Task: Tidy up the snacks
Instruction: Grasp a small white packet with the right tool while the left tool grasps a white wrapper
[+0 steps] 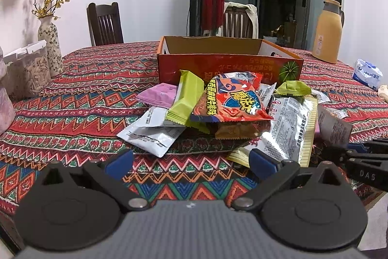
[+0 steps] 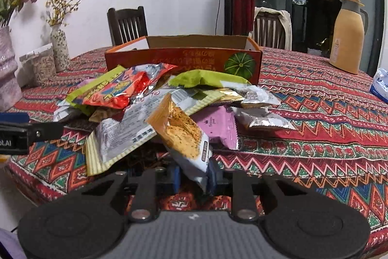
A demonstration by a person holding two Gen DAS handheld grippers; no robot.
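Observation:
A heap of snack packets (image 1: 225, 108) lies on the patterned tablecloth in front of an open orange cardboard box (image 1: 228, 62). In the right wrist view my right gripper (image 2: 195, 176) is shut on the lower end of an orange-and-white snack packet (image 2: 180, 132), which stands tilted up from the pile's near edge. That same packet (image 1: 334, 128) and the right gripper's black fingers (image 1: 363, 157) show at the right of the left wrist view. My left gripper (image 1: 191, 162) stands open just short of the pile, with nothing between its blue pads.
A red snack bag (image 1: 232, 98) tops the heap, and the box (image 2: 184, 60) behind it looks empty. A yellow thermos (image 1: 327, 33), a tissue pack (image 1: 367, 74), flower vases (image 1: 49, 45) and a jar (image 1: 26, 69) stand around the table; chairs behind.

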